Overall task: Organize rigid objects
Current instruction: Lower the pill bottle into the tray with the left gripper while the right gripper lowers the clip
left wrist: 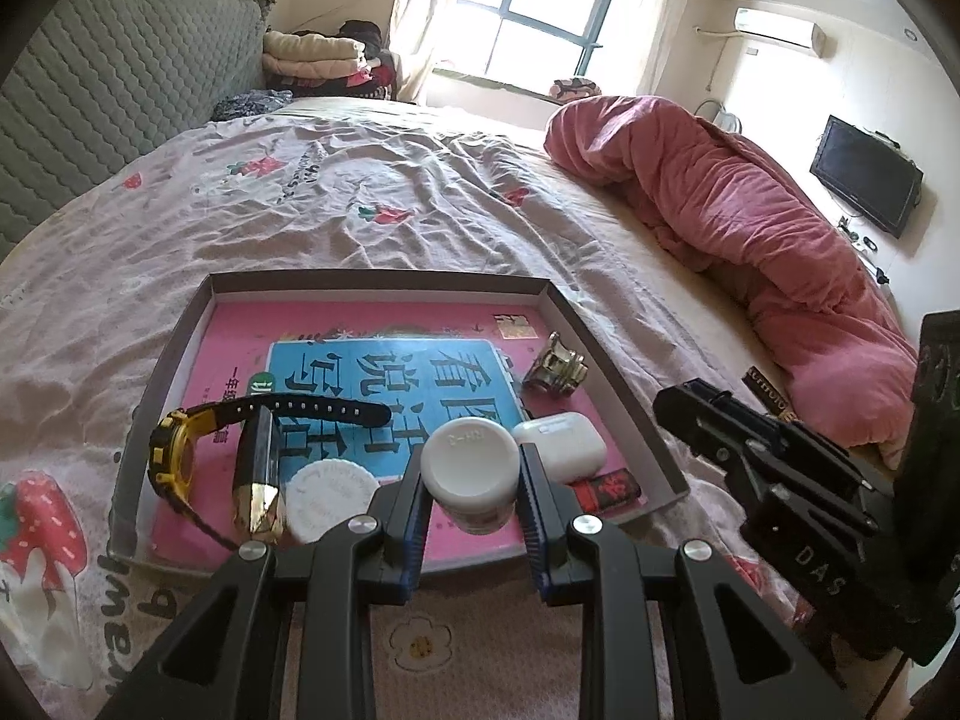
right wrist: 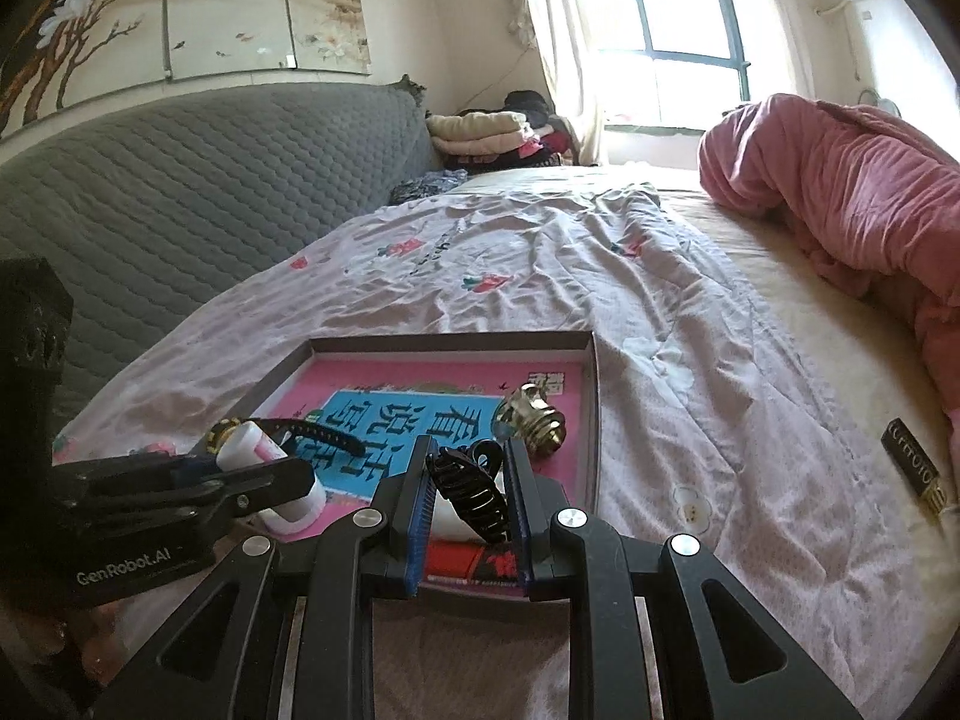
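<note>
Over tray [left wrist: 180, 324]: two grippers, one bottle [left wrist: 470, 468], one clip [right wrist: 471, 489].

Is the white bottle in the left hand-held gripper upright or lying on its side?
Upright. The white bottle stands between the fingers of the left hand-held gripper, its cap facing up, over the tray.

The room is a bedroom with a wide bed [left wrist: 372, 192] covered by a pale sheet with strawberry prints. A grey quilted headboard [left wrist: 120, 90] stands along one side of the bed. A pink duvet [left wrist: 750, 228] lies bunched up on the other side. Bright daylight comes through a large window [left wrist: 552, 6] with a dark frame and light curtains. Folded clothes [left wrist: 324, 57] are piled in the corner near it. On the cream wall hang an air conditioner [left wrist: 780, 30] and a black television [left wrist: 864, 183]. Above the headboard is a painting of flowering branches [right wrist: 180, 12].
</note>
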### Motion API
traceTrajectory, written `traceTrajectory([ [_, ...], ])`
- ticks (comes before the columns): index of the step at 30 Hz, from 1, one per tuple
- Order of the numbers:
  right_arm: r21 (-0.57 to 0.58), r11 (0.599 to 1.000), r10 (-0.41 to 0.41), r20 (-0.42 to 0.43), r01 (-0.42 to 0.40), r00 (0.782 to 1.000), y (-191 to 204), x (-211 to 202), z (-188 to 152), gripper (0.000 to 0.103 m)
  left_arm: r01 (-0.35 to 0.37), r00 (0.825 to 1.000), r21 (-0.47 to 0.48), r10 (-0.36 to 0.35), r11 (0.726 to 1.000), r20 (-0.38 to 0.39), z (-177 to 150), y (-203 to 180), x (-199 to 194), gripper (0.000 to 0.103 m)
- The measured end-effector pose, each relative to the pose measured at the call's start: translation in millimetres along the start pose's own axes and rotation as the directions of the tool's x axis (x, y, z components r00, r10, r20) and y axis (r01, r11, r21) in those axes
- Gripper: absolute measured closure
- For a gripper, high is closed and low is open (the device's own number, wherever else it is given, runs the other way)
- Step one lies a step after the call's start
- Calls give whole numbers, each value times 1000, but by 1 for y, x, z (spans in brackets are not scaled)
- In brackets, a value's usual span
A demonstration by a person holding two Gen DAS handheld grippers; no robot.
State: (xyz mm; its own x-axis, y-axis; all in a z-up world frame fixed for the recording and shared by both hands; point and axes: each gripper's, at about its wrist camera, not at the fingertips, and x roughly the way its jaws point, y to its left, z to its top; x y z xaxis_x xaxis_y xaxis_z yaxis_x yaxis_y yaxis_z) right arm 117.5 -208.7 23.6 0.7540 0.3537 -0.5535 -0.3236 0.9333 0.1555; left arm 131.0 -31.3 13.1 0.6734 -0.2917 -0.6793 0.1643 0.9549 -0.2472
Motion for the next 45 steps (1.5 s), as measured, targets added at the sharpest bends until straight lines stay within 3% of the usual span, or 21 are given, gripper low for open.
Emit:
traceTrajectory([
  [14, 18, 1000, 4, -45, -4, 999, -10, 21, 0, 80, -46, 997, 25, 47, 999, -58, 2, -5, 37, 75],
  [45, -10, 1000, -12, -119, 11, 993, -7, 37, -9, 80, -82, 992, 61, 87, 995, -89, -13, -9, 54, 75],
])
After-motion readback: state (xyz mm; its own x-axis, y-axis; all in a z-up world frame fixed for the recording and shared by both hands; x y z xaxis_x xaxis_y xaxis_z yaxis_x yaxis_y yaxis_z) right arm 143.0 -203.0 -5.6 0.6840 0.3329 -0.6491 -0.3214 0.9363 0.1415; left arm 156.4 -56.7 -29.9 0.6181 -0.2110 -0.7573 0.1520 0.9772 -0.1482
